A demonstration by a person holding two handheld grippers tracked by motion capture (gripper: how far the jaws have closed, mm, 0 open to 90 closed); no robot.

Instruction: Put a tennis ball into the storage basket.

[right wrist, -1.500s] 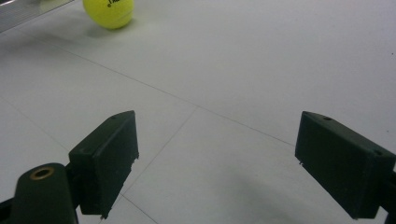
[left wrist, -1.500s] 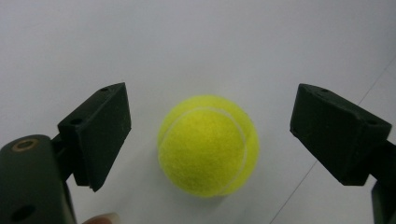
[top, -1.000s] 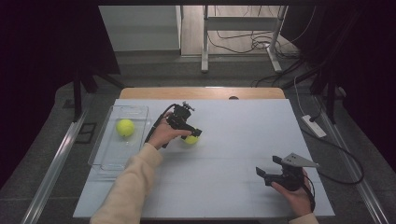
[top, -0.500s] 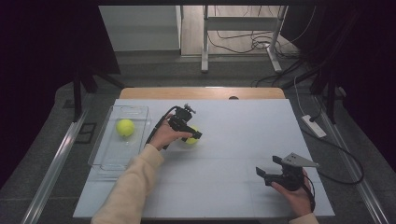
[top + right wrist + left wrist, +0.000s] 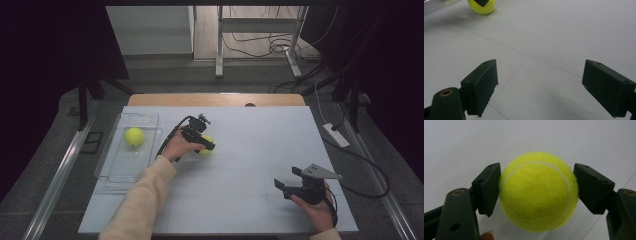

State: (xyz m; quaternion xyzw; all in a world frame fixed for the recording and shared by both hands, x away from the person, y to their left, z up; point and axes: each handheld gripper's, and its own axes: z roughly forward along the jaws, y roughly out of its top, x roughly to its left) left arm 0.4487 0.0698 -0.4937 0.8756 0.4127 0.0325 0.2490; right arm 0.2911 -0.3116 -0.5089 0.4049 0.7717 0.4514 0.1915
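Now I have the left gripper set around the tennis ball near the middle of the white table, just right of the clear tray. In the left gripper view both pads sit against the ball's sides, closed onto its widest part, so I judge it gripped, though whether it is off the surface I cannot tell. To do this well I would hold the squeeze even, lift straight up before swinging toward the tray, and stay above its near wall so I don't knock the second ball lying inside. My right gripper rests low at the table's near right with its jaws spread wide and nothing between them. Compared with a second ago, the ball and left gripper are in almost the same spot, perhaps slightly farther from me; the right hand has not shifted.
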